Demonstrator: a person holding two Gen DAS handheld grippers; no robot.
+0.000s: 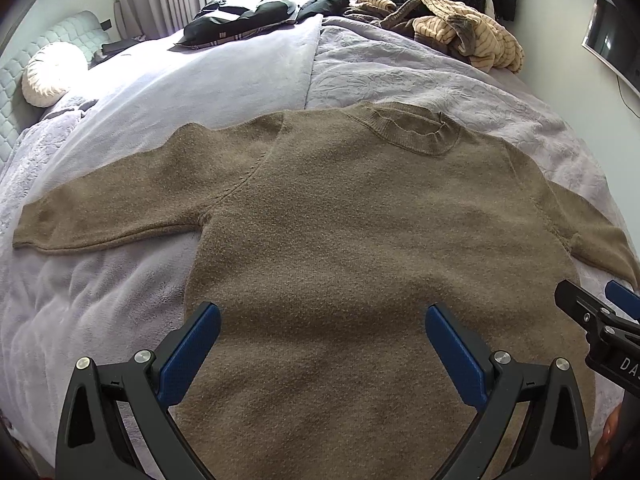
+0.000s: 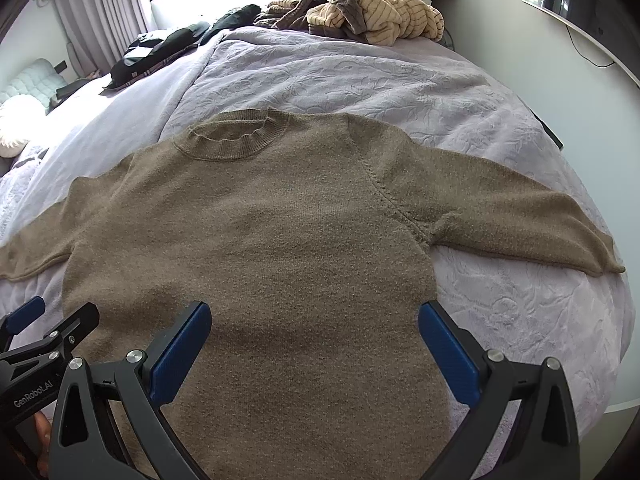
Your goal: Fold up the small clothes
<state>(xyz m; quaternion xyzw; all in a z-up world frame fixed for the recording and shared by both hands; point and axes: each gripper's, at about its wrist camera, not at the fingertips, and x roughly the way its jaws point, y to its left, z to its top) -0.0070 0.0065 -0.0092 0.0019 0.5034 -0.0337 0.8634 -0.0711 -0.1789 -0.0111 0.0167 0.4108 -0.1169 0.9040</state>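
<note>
Brown knit sweater spread flat on bed, collar toward far edge, sleeves out sideways, so ready for first fold. Left gripper and right gripper hovering over hem, fingers spread wide, holding nothing.

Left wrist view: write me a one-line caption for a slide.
Open left gripper poised over the lower body of a brown knit sweater laid flat, sleeves spread, on a lavender bedspread.

The sweater is a matt, fuzzy brown knit; the bed cover is soft embossed lilac fleece; the blue pads look like textured plastic.
</note>
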